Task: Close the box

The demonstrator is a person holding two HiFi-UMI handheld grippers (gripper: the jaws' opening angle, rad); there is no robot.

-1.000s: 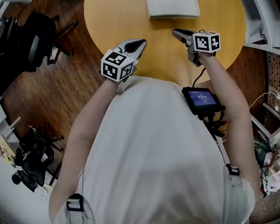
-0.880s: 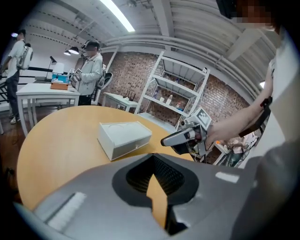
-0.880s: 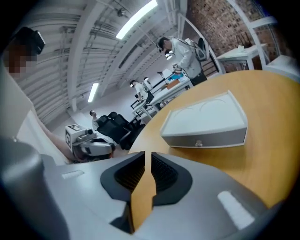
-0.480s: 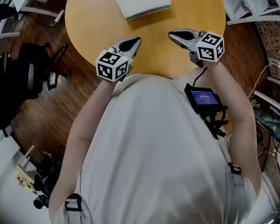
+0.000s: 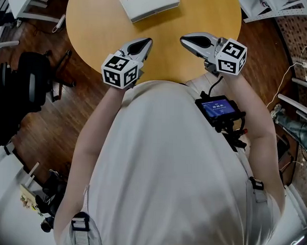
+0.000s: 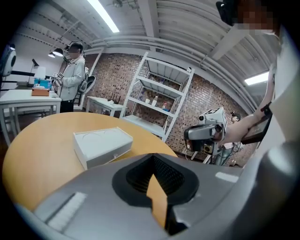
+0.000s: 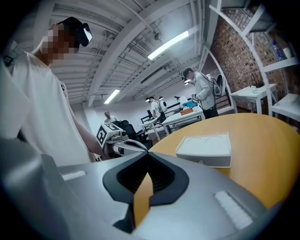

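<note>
A flat white box (image 5: pixel 148 5) lies with its lid down at the far side of the round yellow table (image 5: pixel 96 22). It also shows as the white box (image 6: pixel 102 146) in the left gripper view and the white box (image 7: pixel 206 149) in the right gripper view. My left gripper (image 5: pixel 144 42) hovers over the table's near edge, shut and empty, its jaws (image 6: pixel 152 158) meeting at the tips. My right gripper (image 5: pixel 184 39) is level with it to the right, also shut on nothing (image 7: pixel 147 157). Both stand well short of the box.
A black office chair (image 5: pixel 34 75) stands on the wooden floor at the left. White metal shelving (image 5: pixel 270 10) is beyond the table at the right. A small screen device (image 5: pixel 218 107) hangs on the person's chest. People and white desks (image 6: pixel 28 96) are in the background.
The head view has swung, so the table and box now sit further left and higher. Both grippers stay near the table's near edge, and the right gripper's jaws have closed.
</note>
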